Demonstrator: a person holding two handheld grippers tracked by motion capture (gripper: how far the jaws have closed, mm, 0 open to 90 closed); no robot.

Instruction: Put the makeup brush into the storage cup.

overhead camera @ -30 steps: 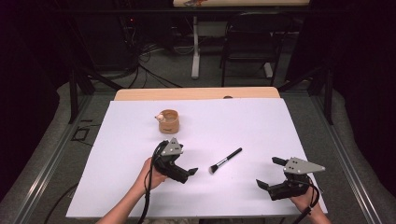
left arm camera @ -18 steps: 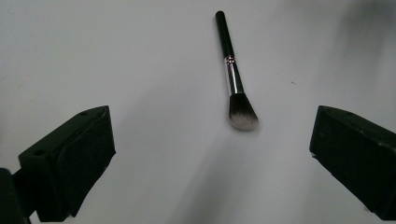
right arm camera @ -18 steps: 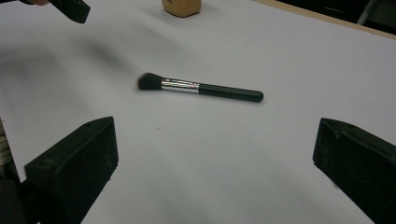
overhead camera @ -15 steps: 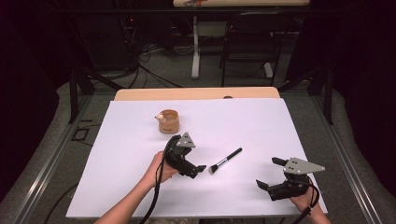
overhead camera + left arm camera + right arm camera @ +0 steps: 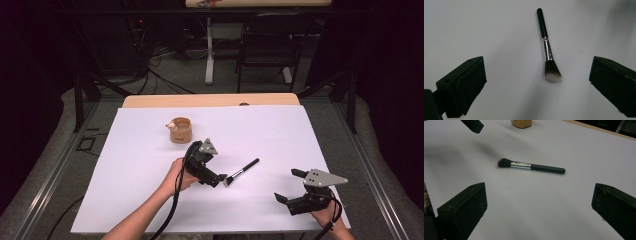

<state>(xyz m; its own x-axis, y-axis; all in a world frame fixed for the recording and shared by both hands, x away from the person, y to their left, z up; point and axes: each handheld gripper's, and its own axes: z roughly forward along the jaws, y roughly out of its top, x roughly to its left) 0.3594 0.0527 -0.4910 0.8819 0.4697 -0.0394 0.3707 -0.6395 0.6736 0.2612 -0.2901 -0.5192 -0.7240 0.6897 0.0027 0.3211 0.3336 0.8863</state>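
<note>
Makeup brush [image 5: 242, 171] is seen lying flat on the white desk [image 5: 280, 135], near its middle, with the black handle pointing away and to the right in the high view and the bristle head toward the left gripper [image 5: 215, 179]. That gripper is held low over the desk just beside the bristle end, and no contact with the brush can be made out. In the left gripper view the brush [image 5: 547, 47] is framed between the two black jaws, which are spread wide apart with nothing held between them; the bristle tip is turned toward the camera and the handle runs away from it. The left hand [image 5: 177, 175] is wrapped around the gripper's body, and its cable trails back along the forearm.

The right gripper [image 5: 290, 187] is held well apart from the brush, near the front right part of the desk, with the grey three-cornered plate on top. Its jaws are likewise spread wide and hold nothing. In the right gripper view the brush [image 5: 531, 166] is seen lying crosswise farther off, bristles to the left, with a shiny metal ferrule between the bristles and the handle.

A small wooden cup [image 5: 180, 129] stands behind the left gripper, toward the far side of the desk, apart from the brush.
</note>
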